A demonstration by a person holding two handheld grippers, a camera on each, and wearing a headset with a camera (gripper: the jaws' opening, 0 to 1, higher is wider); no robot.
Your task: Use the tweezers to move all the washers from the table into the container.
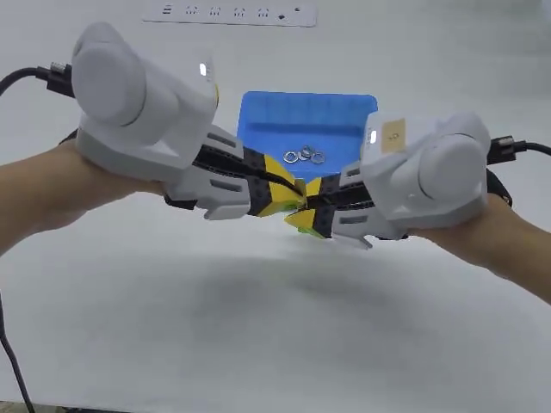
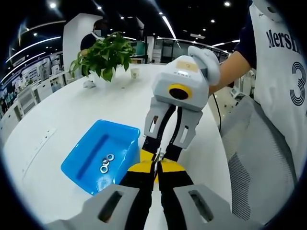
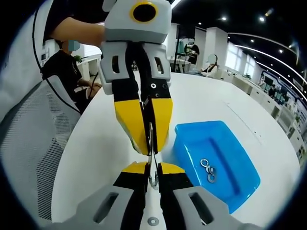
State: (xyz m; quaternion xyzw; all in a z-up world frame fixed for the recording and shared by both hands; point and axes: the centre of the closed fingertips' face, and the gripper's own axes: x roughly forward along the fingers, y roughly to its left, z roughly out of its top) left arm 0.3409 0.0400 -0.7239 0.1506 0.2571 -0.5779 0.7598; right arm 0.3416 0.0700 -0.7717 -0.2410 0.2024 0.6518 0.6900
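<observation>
Grippers tip to tip over desk: left gripper & right gripper both pinch thin tweezers, mostly hidden btwn jaws. Container holds 3 washers; 1 loose washer on desk.

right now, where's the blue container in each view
head view: blue container, upper centre.
left gripper view: container, lower left.
right gripper view: container, lower right.
shared landmark: the three washers lying inside it.
</observation>
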